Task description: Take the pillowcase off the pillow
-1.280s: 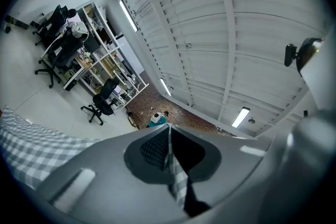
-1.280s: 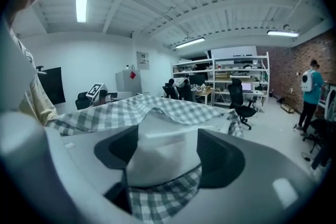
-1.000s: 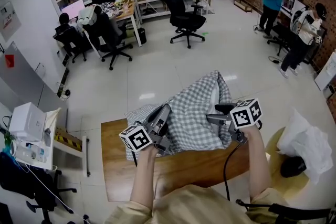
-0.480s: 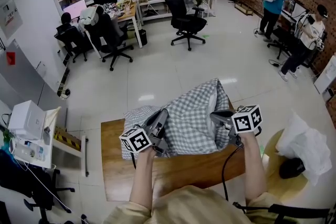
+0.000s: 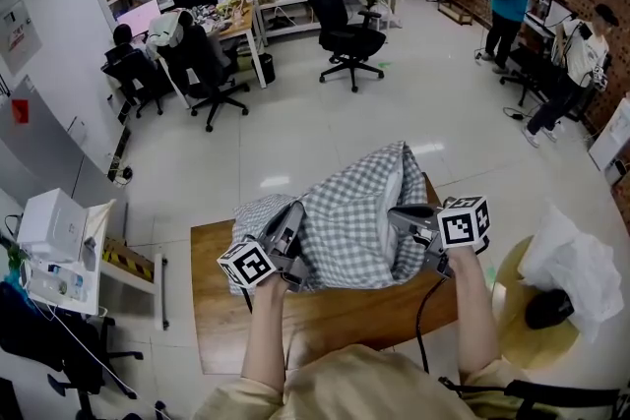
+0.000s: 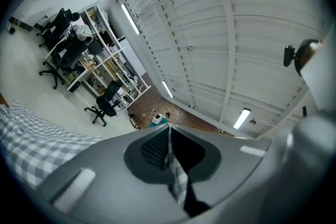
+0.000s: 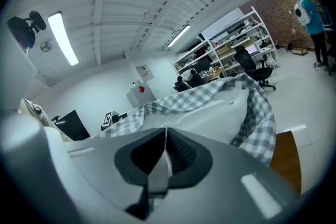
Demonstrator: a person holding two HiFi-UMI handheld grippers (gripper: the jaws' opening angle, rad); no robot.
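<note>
Lower over the flat brown wooden table than a second ago, the crumpled grey-and-white checked cloth pillowcase humps up at the table's far edge. Its mouth gapes on the right around the plump white pillow. The left gripper is clamped on a checked fold, the right gripper on white pillow cloth. Only the gripper views show those pinched strips.

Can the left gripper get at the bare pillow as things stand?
Probably not. The left gripper is shut on the pillowcase, on a covered part. The white pillow shows bare only at the open end, where the right gripper looks shut on it.
</note>
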